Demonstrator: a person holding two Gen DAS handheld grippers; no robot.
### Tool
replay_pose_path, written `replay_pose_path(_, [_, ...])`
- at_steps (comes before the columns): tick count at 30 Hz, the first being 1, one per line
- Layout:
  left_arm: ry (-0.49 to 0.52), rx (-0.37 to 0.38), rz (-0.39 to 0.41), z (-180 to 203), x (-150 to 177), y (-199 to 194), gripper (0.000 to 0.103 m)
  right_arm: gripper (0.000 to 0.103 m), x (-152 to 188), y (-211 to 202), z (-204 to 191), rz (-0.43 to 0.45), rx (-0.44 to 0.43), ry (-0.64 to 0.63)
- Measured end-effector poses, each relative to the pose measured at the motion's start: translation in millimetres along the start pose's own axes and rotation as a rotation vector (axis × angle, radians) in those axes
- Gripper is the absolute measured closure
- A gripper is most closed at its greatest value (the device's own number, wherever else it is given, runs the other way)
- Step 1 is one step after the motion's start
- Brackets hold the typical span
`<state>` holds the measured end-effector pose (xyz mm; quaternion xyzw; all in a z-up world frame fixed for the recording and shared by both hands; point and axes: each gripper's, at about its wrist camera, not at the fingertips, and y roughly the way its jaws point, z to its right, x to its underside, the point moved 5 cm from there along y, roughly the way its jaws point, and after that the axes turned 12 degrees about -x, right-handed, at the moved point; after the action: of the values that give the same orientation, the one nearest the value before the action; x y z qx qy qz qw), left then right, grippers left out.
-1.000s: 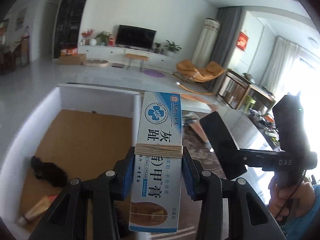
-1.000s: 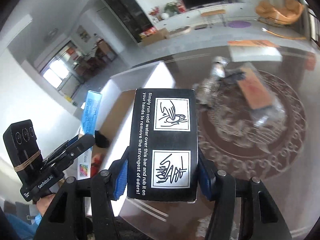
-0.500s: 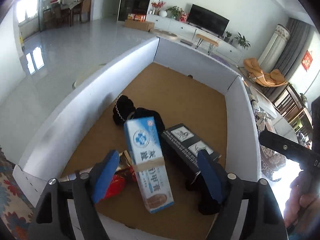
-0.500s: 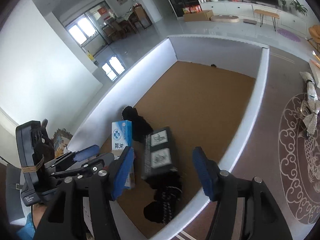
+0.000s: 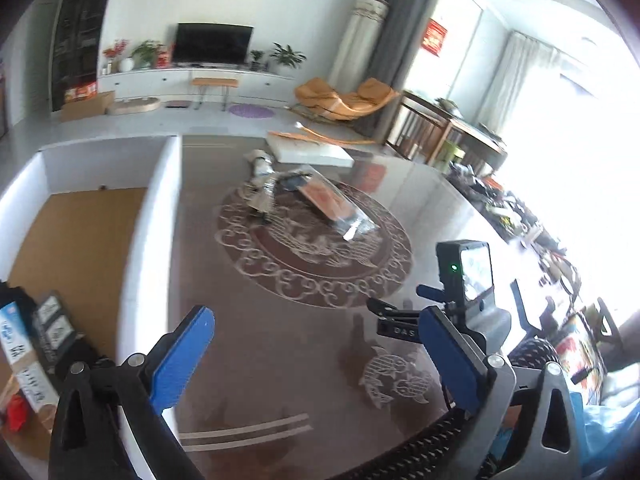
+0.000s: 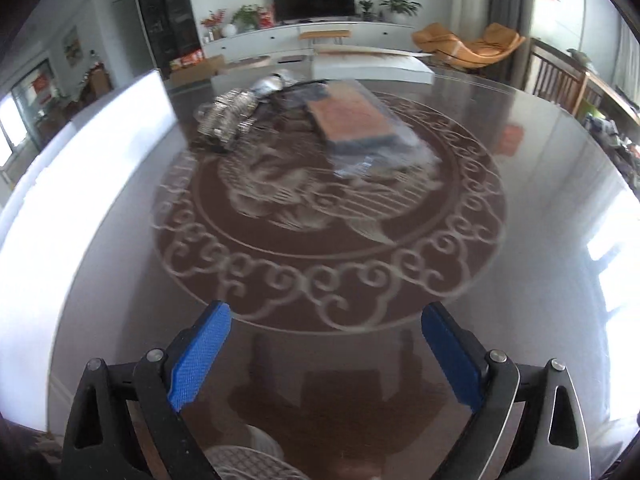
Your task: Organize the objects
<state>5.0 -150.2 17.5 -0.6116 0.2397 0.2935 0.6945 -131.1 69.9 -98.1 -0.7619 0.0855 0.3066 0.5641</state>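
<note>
1. Both the left gripper (image 5: 316, 356) and the right gripper (image 6: 326, 354) are empty, jaws opening.
2. The packet (image 6: 360, 120) and foil bundle (image 6: 232, 116) lie far on the table (image 6: 540, 200); the box (image 5: 148, 240) sits left.
3. Each should approach low, straddling its item squarely.

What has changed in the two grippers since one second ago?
Both let go. The blue-and-white cream carton and black cardboard box now lie in the white-walled bin. Left gripper and right gripper, jaws opening, empty, face the table. The clear-wrapped orange packet stayed.

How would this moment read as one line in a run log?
left gripper: jaws opening, nothing between | right gripper: jaws opening, nothing between | blue-and-white box: in white bin | plastic-wrapped packet: on table
</note>
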Motion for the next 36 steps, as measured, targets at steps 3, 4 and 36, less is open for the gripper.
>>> replay_pose_path(3, [0.022,0.002,-0.033,32,10,35,0.0,0.006,5,-1,20,0.002,0.044,0.024])
replay_pose_path(4, [0.023,-0.026,-0.037,37,13,50,0.0,0.006,8,-1,25,0.002,0.055,0.032])
replay_pose_path(36, [0.056,-0.362,-0.168,23,20,194,0.0,0.0,15,-6,21,0.009,0.031,0.017])
